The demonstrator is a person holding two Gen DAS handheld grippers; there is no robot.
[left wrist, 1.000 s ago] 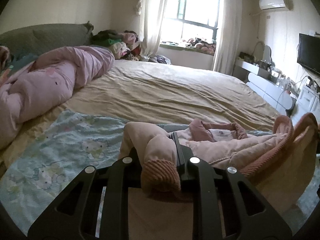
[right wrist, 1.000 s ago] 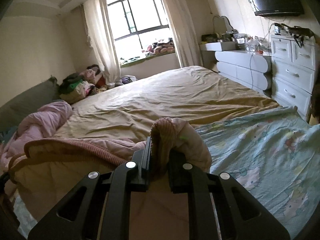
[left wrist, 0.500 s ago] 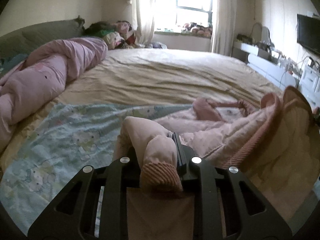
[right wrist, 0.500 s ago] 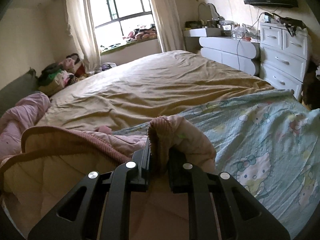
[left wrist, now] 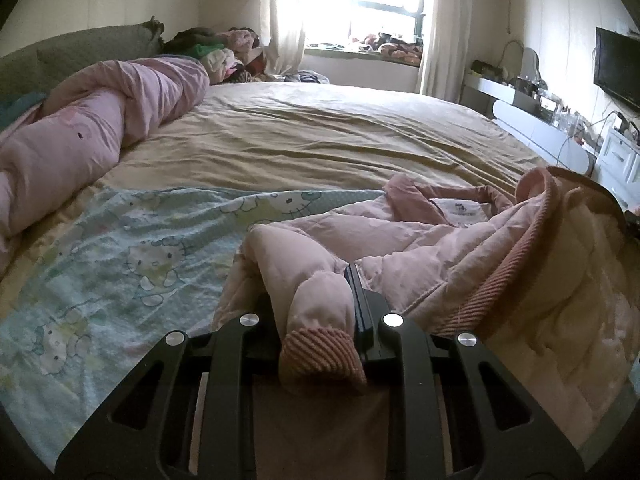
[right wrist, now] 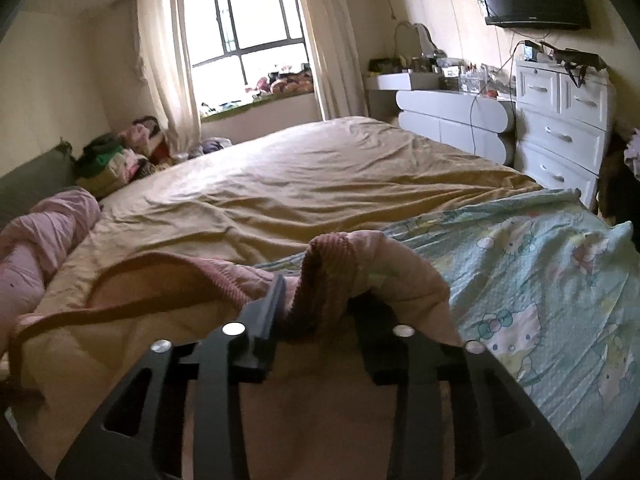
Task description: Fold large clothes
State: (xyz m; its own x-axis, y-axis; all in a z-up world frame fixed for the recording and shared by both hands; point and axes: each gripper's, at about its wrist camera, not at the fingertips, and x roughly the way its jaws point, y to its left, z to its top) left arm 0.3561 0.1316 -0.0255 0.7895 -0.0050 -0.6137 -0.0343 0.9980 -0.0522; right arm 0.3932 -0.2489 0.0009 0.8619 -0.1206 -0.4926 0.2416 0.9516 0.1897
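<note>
Pink padded jacket point(left wrist: 460, 248) lies bunched on the bed point(left wrist: 320, 140), over a cartoon-print sheet point(left wrist: 120, 248). Left tool point(left wrist: 320, 312) is clamped on a ribbed sleeve cuff point(left wrist: 320, 348), with the sleeve running forward from between its fingers. Right tool point(right wrist: 320, 320) is opening, and the other ribbed cuff point(right wrist: 324, 280) is draped loose between its spread fingers, touching the left finger. No containers close by.

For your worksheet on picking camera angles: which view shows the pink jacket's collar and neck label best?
The left wrist view. There the pink jacket lies spread, with its collar and white neck label in plain sight. The right wrist view shows only the jacket's ribbed hem and pale lining; the collar is hidden.
</note>
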